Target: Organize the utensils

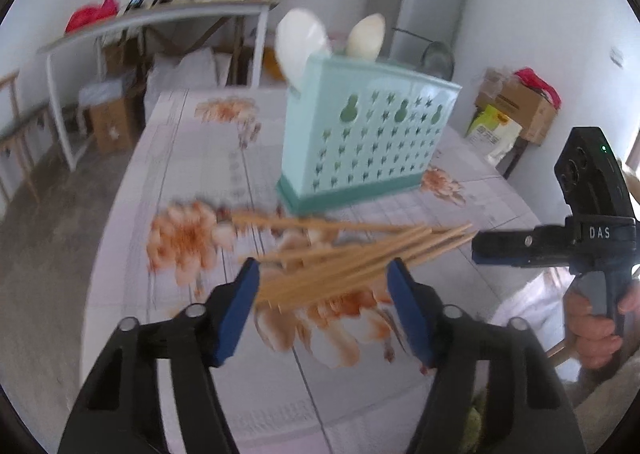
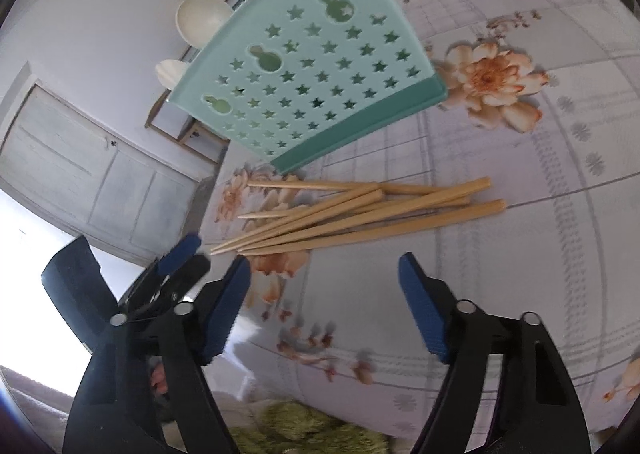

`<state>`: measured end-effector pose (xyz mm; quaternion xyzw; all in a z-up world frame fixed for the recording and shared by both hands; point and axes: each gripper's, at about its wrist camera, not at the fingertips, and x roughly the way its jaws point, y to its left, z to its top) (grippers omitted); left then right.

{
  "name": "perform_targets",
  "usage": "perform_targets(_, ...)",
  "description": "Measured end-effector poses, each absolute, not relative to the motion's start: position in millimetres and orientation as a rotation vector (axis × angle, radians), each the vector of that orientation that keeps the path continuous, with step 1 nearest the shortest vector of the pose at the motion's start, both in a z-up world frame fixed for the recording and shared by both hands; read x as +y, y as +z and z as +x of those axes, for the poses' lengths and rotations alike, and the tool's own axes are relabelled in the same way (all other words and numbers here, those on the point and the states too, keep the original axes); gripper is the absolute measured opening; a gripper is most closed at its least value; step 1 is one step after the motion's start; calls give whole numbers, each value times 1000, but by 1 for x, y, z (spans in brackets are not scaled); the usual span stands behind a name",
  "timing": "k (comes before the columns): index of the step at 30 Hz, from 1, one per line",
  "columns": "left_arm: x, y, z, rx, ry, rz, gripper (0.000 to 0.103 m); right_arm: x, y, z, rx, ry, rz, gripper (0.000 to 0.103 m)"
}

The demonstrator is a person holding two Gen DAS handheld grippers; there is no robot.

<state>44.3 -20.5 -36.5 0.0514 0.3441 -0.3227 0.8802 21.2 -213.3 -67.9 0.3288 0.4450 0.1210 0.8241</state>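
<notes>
- Chopsticks [image 2: 360, 213] lie in a loose fan on the flowered tablecloth [image 2: 520, 254], just in front of the mint-green utensil holder [image 2: 304, 69]; thin tips point toward the left gripper's side, squared butts toward the right's; several cross one another.
- Holder stands upright on the table, pierced with star and gourd holes; two pale spoons [image 1: 302, 41] already stick up out of it.
- Left gripper [image 1: 324, 278]: jaws apart, the tapered ends of the pile lying between them in its own view; pads not yet pressing on wood as far as I can make out, though that view is blurred; nothing gripped.
- Right gripper [image 2: 324, 282]: jaws wide and empty, hovering over bare cloth short of the pile; a hand [image 1: 592, 322] holds its handle.
- Handling, as I judge it: thin wooden sticks, light, stiff, not fragile; smooth enough to roll and slide on the cloth; a bundle will splay or scissor if pinched off-centre.
- Best hold, I judge: across the waist of the fan, where the sticks bunch closest, squeezing them parallel; a grip at the tips risks strays dropping out.
- For the holder, the bundle wants tipping upright and feeding in from the top, clear of the spoons.
</notes>
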Motion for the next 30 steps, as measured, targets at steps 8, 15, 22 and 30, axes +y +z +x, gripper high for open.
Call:
perform_targets(8,-61,-34,92,656,-774,330,22,-189,-93,32,1023,275,835,46)
perform_targets(15,-86,-51,110,670,-841,462,11,-198,-80,33,985,225,830,42)
perform_targets(22,-102,-73,115,695,-834,545,11,-195,-93,39,1030,277,942,37)
perform_targets(30,-116,-83,119,734,-816,620,11,-176,-100,47,1052,310,996,36)
